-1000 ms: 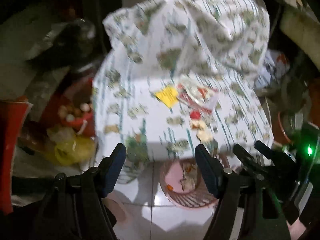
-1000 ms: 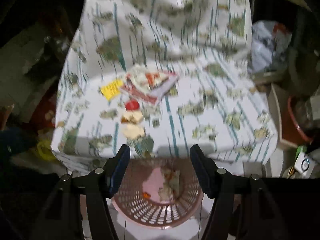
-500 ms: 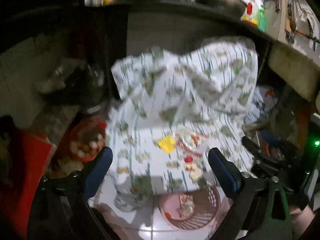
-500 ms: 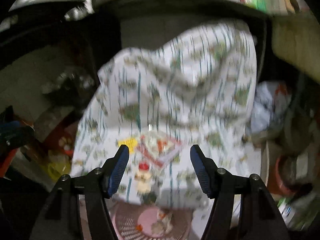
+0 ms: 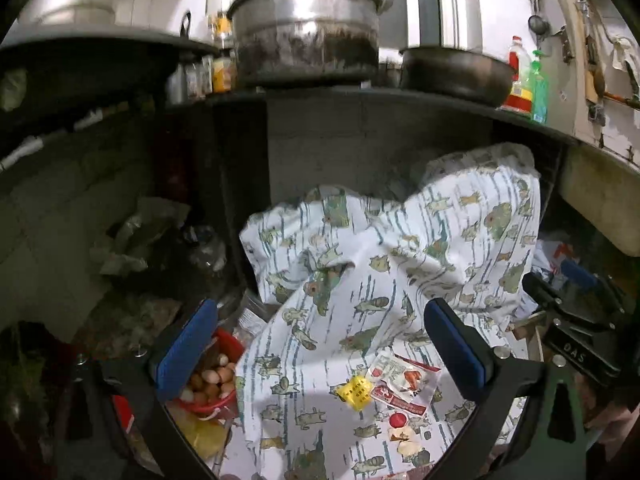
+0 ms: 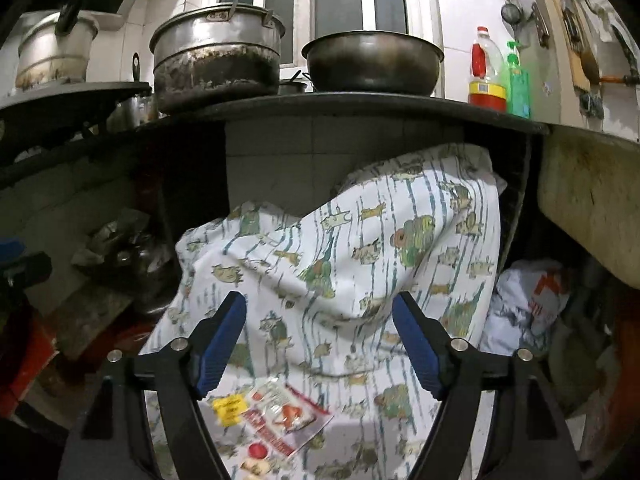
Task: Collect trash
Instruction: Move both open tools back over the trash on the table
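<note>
Both hand-held grippers are released and hold nothing: the left hand-held gripper (image 5: 320,356) spreads its blue pads wide at the bottom of its frame, the right hand-held gripper (image 6: 320,344) likewise. Just below and between the pads the trash lies on a patterned cloth (image 5: 360,300) — a yellow wrapper (image 5: 355,388), a red-and-white sachet (image 5: 404,380) touching it, a red cap (image 5: 398,420) lower down. At lower left, beside the cloth, sits a red bowl of eggs (image 5: 212,380). Farther back, across the upper frame, a dark shelf (image 6: 360,108) carries a metal pot (image 6: 216,60), a dark bowl (image 6: 372,64) and a red-capped bottle (image 6: 486,72)
</note>
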A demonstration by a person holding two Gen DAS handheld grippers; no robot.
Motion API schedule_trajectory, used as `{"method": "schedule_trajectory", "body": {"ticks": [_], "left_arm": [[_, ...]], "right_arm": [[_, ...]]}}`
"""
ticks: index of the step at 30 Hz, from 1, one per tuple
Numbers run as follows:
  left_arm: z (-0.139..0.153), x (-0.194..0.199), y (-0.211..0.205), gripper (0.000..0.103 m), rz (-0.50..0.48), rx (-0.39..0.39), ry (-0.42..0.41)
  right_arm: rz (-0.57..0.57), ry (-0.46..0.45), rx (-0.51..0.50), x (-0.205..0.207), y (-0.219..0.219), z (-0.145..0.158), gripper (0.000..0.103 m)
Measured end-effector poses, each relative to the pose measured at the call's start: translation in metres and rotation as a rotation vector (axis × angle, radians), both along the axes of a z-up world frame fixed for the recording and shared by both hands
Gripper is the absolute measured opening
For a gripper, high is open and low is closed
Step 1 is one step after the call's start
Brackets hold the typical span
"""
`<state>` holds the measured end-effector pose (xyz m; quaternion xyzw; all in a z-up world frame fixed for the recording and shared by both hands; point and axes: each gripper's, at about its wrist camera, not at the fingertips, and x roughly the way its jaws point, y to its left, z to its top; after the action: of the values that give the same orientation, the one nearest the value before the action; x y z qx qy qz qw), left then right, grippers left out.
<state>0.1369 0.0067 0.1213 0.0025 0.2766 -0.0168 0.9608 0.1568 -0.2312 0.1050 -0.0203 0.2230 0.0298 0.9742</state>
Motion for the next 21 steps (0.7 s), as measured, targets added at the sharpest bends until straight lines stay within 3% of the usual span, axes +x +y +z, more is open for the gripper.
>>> {"method": "schedule_trajectory", "body": {"ticks": [4, 8, 14, 21], "left_arm": [[-0.044, 0.028, 0.009, 0.102, 0.026, 0.008, 0.085], [-0.09, 0.061, 0.017, 0.102, 0.064, 0.021, 0.216], [-0.114, 0.092, 0.018, 0.102, 0.042, 0.006, 0.317], [-0.149, 0.129, 0.028, 0.102, 0.058, -0.086, 0.481]], "right_arm": [[-0.008, 0.048, 0.025, 0.017, 0.0, -0.031, 0.079], [-0.019, 0.185, 0.047, 0.044, -0.004, -0.072, 0.079], [0.022, 0.485, 0.102, 0.089, -0.002, -0.132, 0.079], [0.076, 0.71, 0.077, 0.119, 0.026, -0.191, 0.079]]}}
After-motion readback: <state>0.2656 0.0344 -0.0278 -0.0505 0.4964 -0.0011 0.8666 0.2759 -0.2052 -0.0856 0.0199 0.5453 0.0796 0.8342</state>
